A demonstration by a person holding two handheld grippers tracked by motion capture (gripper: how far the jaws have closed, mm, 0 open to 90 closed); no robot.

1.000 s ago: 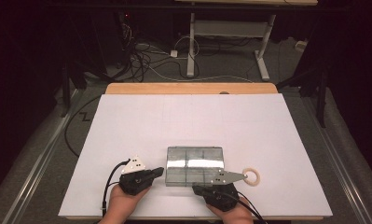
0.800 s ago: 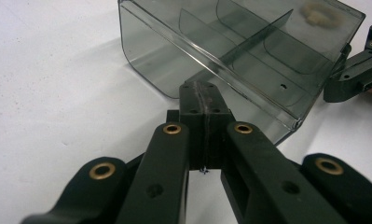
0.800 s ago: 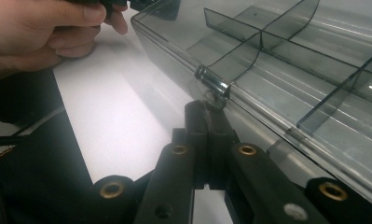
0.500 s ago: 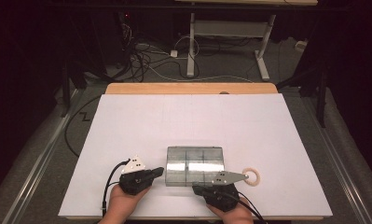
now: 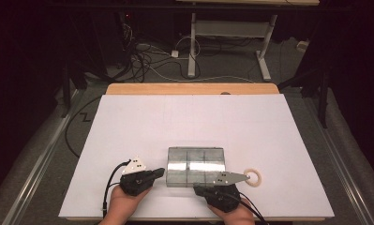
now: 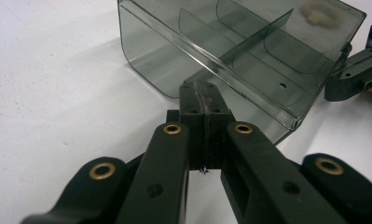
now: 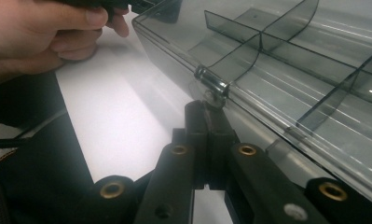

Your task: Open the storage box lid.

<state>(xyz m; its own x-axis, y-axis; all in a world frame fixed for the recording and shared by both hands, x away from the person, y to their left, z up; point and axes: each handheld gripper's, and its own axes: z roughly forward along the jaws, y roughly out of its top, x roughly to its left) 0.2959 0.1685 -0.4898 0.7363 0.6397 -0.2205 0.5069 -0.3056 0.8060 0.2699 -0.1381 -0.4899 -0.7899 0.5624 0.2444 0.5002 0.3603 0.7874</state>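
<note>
Smoky clear plastic makes up the compartment box point(image 5: 196, 166) I am working at; it lies near the front edge of the white table point(image 5: 194, 117), about midway across, between my two hands. Thin dividers split its inside into several cells, and in the left tool view I see a pale lump through the far corner of the box, too blurred to name. My left tool point(image 5: 160, 172) has its jaws pressed together with nothing between them, and its tip sits right at the box's near left corner; in its own view the closed tip point(image 6: 201, 93) meets the lower edge of the plastic wall. My right tool point(image 5: 198, 189) is likewise closed on nothing, its tip up against the front wall of the box, just below a small metal hinge or clasp point(image 7: 212, 85) on the rim. I cannot tell whether either tip actually presses the plastic or only rests beside it. A small cream ring point(image 5: 253, 177) lies flat on the table just right of the box, near the right tool's grey plate. Beyond the table's far wooden edge, cables point(image 5: 147, 58) sprawl over the floor.
</note>
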